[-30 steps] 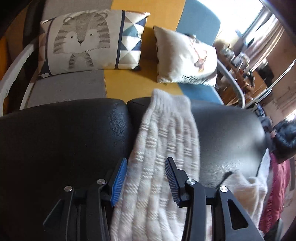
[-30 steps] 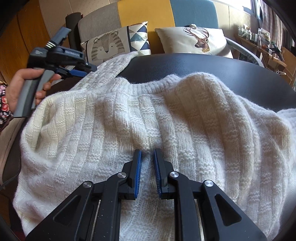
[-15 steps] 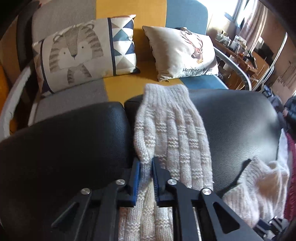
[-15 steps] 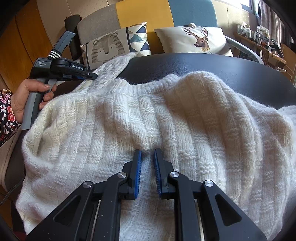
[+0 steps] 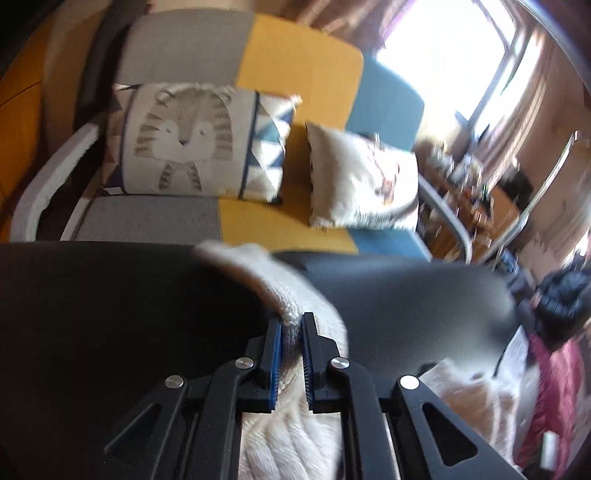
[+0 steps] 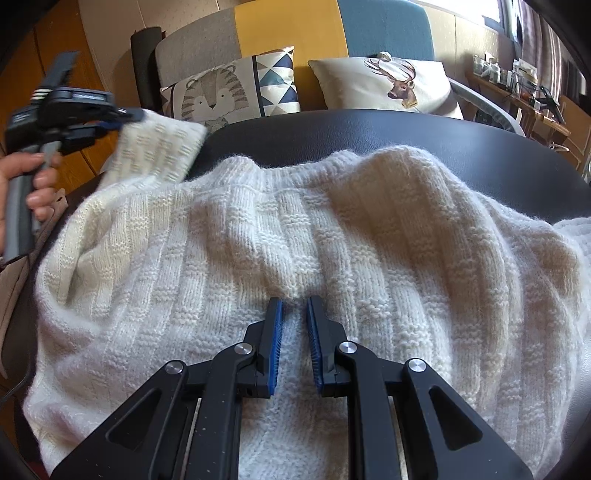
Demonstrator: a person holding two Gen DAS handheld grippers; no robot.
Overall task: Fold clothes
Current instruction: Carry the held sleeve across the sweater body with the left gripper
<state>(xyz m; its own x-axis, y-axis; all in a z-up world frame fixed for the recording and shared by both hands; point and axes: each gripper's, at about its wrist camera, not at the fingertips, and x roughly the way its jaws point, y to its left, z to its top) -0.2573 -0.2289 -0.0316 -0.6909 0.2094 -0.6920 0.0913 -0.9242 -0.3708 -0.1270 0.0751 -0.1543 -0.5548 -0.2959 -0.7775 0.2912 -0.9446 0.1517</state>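
Cream knit sweater (image 6: 295, 236) lies spread over a black padded surface (image 6: 406, 136), body bunched in soft ridges, neckline toward the sofa (image 6: 288, 26). Landmark: the sweater body.

Left sleeve (image 6: 159, 147): lifted off the body's left shoulder, cuff end raised clear of the black surface. Left claw (image 6: 122, 118) clamped shut on the sleeve; a hand (image 6: 26, 184) grips its grey handle left of the body. Only the right wrist view shows this from outside, plus the whole sweater body.

Left wrist view, blurred: left claw (image 5: 291, 325) with blue pads pinching a fold of the sleeve (image 5: 273, 280), knit squeezed between them, cuff curling up and away past the tips. This view alone shows the pinch close up. To the right of the sleeve there, a bunched part of the sweater (image 5: 465, 398) beside a red garment (image 5: 554, 391).

Right claw (image 6: 294, 314): sits on the middle of the body, pointing toward the neckline, blue pads close together with a narrow gap. A small ridge of knit rises at the tips; cannot tell whether it's actually pinched.

Beyond the neckline: tiger cushion (image 6: 229, 92) and deer cushion (image 6: 384, 81) on the grey, yellow and blue sofa. Cluttered shelf (image 6: 517, 77) far right of the body.
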